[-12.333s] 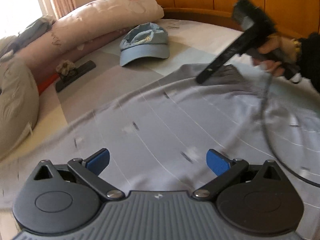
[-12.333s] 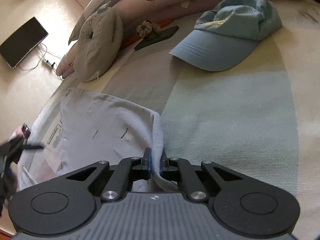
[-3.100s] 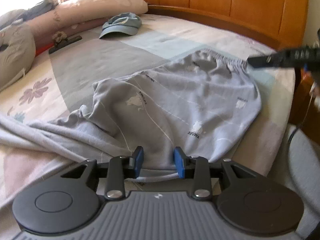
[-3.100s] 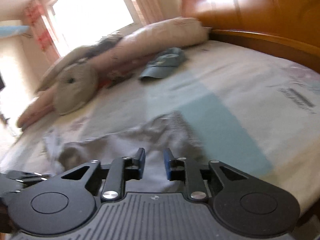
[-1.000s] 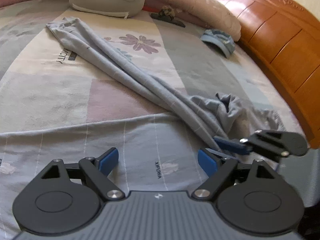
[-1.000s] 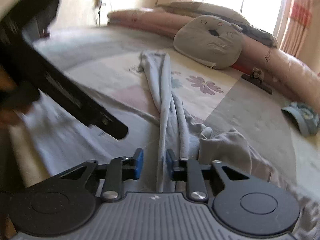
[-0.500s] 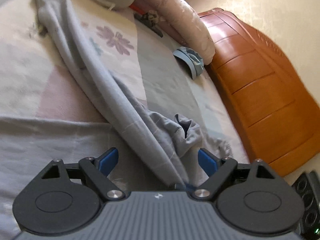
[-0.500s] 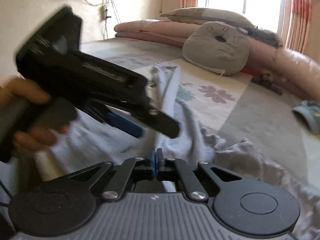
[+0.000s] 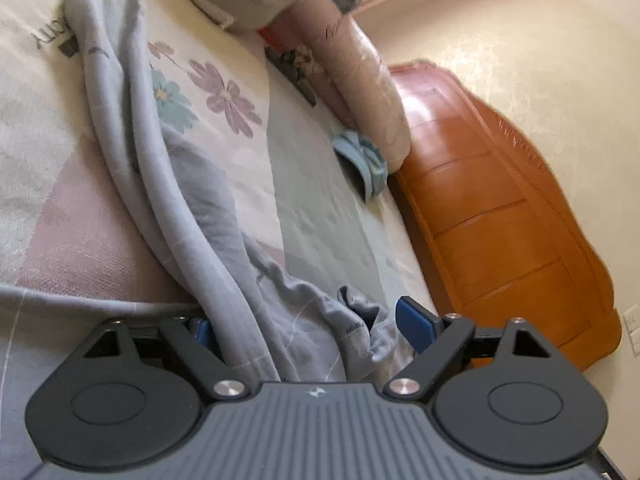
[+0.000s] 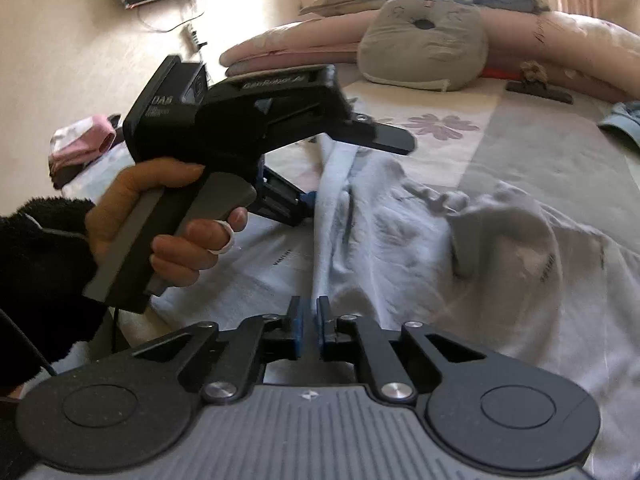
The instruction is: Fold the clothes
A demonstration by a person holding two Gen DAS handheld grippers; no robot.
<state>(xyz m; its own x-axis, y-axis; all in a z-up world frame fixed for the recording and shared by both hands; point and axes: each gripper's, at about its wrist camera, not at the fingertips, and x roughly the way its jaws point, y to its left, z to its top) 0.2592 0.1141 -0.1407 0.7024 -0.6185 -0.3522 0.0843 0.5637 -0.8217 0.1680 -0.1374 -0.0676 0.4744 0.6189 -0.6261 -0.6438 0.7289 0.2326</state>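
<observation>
Item 1, trousers (image 9: 176,216): grey, lying crumpled on the bed (image 9: 48,216); in my left view the legs run as a bunched rope from 11 o'clock down to 6 o'clock.

Item 2, left gripper (image 9: 308,326): my fingers stand wide, one either side of the bunched cloth, pads not pressing it. The right view shows this tool at 10 o'clock, held by a hand (image 10: 160,216) in a dark fleecy sleeve (image 10: 36,264).

Item 3, right gripper (image 10: 308,320): narrow gap, jaws opening; pale cloth lies just ahead of the tips (I cannot tell if any is between the pads).

Item 4, cap (image 9: 362,162): blue, at 1 o'clock in my left view, touching a long pink bolster (image 9: 368,80).

Item 5, headboard (image 9: 500,216): orange wood, 3 o'clock.

Item 6, cushion (image 10: 424,46): grey, at 12 o'clock in my right view.
</observation>
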